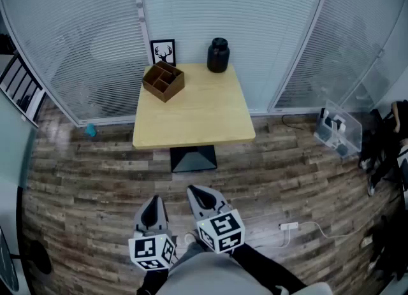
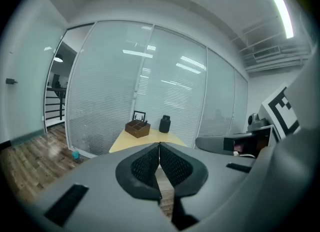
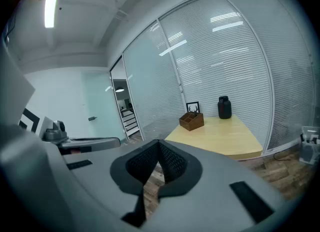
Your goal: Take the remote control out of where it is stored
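Both grippers are held low and close to the person's body, side by side and well short of the square light-wood surface (image 1: 191, 118). The left gripper (image 1: 153, 206) has its jaws together. In the left gripper view its ribbed black pads meet along one line with nothing between them. The right gripper (image 1: 199, 195) likewise has its jaws closed tip to tip and holds nothing. Both point slightly downward toward the surface, which stands on a dark pedestal base on the grey-brown plank floor (image 1: 83, 179). It is set against a glass partition with white blinds (image 1: 268, 20).

Three items stand along the far edge of the surface. A brown wooden compartment organiser (image 1: 163, 81) sits at the far left corner, turned at an angle to the edges. Just behind it, a small black-framed antler picture (image 1: 162, 51) stands upright at the partition. A black lidded jar (image 1: 218, 55) stands upright to the right of the picture, apart from the organiser.

The remote control cannot be made out in any view. The organiser's compartments are too small and dark to show their contents.

On the floor, a small teal object (image 1: 90, 130) lies left of the surface near the partition. A clear plastic box (image 1: 338, 131) stands to the right. A white power strip (image 1: 288, 226) with its cable lies nearer the person.
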### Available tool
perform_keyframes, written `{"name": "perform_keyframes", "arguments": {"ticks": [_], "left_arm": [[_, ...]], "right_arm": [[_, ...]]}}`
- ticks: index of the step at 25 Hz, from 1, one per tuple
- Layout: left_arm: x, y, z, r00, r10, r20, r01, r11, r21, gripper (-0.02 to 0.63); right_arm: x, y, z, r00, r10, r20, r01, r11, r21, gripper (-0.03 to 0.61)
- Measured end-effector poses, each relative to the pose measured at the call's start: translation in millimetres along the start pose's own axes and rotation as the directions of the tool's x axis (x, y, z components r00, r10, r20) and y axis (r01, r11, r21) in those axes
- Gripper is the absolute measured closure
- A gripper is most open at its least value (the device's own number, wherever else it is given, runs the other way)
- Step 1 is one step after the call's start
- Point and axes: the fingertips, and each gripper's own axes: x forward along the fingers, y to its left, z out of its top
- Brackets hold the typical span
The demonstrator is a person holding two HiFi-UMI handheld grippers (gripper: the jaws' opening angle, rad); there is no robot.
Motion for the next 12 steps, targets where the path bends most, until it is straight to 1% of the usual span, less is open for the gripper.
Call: {"name": "perform_keyframes", "arguments": {"ticks": [12], "left_arm": [[1.2,0.0,-2.0,1.0,0.001,-0.008,-0.001,1.0,-0.011,0.605]], "right_arm": [[0.2,-1.6,-3.1,1.0,-0.01,-0.006,0.01,1.0,0.013,0.574]]}}
